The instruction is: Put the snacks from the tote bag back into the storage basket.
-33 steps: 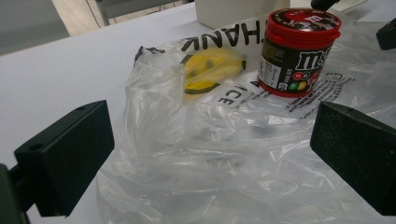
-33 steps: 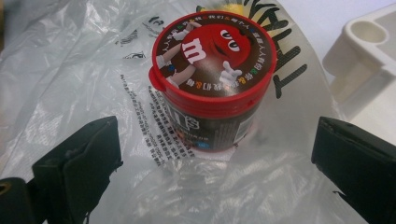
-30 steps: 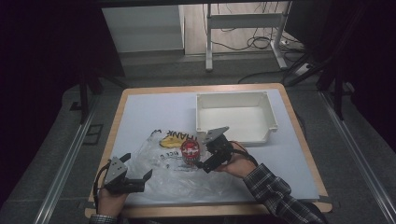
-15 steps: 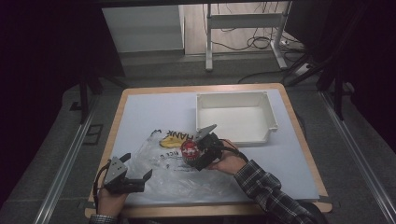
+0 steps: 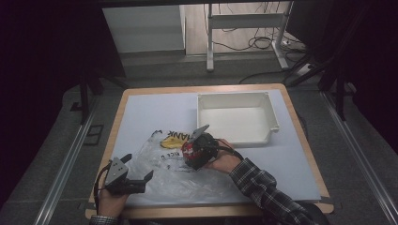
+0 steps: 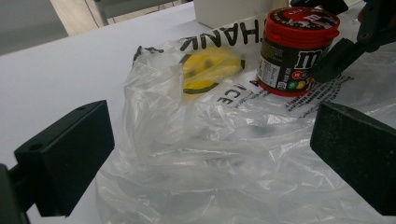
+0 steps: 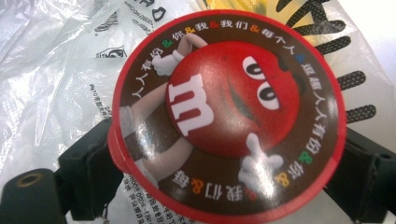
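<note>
Right then, your right gripper (image 5: 191,151) came down from above on the round candy tub (image 6: 296,49), and its jaws had just been closing, one on each side of the tub and hugging its sides. The tub stood upright on the crinkly clear plastic bag (image 5: 176,168), near the white tray (image 5: 237,117). It looked hard and smooth, with a shiny red lid (image 7: 229,114). Your left gripper (image 5: 137,178) rested with its jaws wide apart at the near edge of the thin, soft bag, probably ready to hold it.
</note>
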Demonstrator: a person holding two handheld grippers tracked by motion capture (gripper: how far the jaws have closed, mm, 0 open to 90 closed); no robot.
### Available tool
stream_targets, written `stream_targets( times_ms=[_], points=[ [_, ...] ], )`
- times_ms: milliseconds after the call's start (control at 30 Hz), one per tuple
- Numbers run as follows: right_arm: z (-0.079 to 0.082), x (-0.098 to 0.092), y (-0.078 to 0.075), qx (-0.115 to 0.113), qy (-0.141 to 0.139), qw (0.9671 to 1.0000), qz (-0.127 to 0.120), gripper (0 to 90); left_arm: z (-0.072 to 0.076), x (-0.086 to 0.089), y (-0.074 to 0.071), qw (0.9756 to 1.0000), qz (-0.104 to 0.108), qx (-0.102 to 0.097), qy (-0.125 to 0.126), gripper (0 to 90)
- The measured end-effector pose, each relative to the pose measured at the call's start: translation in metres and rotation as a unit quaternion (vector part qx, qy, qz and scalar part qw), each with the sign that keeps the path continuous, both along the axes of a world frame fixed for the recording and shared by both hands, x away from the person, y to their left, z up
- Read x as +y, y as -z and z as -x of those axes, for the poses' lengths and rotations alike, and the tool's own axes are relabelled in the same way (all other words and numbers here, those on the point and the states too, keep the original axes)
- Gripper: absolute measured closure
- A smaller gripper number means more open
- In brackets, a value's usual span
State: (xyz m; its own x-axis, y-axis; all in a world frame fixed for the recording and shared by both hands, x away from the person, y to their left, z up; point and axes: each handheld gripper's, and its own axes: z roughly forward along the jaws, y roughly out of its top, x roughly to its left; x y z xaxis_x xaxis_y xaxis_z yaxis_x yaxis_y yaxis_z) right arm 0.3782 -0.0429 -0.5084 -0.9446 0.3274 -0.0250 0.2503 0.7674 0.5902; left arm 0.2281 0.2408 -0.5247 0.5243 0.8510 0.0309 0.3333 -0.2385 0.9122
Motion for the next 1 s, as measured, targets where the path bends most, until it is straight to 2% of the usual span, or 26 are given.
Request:
stream_targets(
  times_ms=[133,267,500,600,1000],
  points=[
    [-0.002,0.003,0.0,-0.001,-0.005,0.9999,0.009,13.2,0.0,0.0,0.0,1.0,-0.001,0.0,0.001,0.0],
    [-0.004,0.005,0.002,0.01,-0.005,0.9998,0.014,15.5,0.0,0.0,0.0,1.0,-0.001,0.0,0.001,0.0],
    [-0.005,0.011,0.003,0.014,-0.01,0.9995,0.028,21.0,0.0,0.0,0.0,1.0,-0.003,0.0,0.002,0.0],
    [-0.004,0.011,0.002,0.007,-0.01,0.9993,0.036,24.9,0.0,-0.001,0.0,1.0,-0.004,0.0,0.002,0.0],
    [-0.003,0.011,0.0,0.003,-0.008,0.9991,0.041,25.6,0.0,-0.001,0.0,1.0,-0.006,0.001,0.003,0.0]
  ],
)
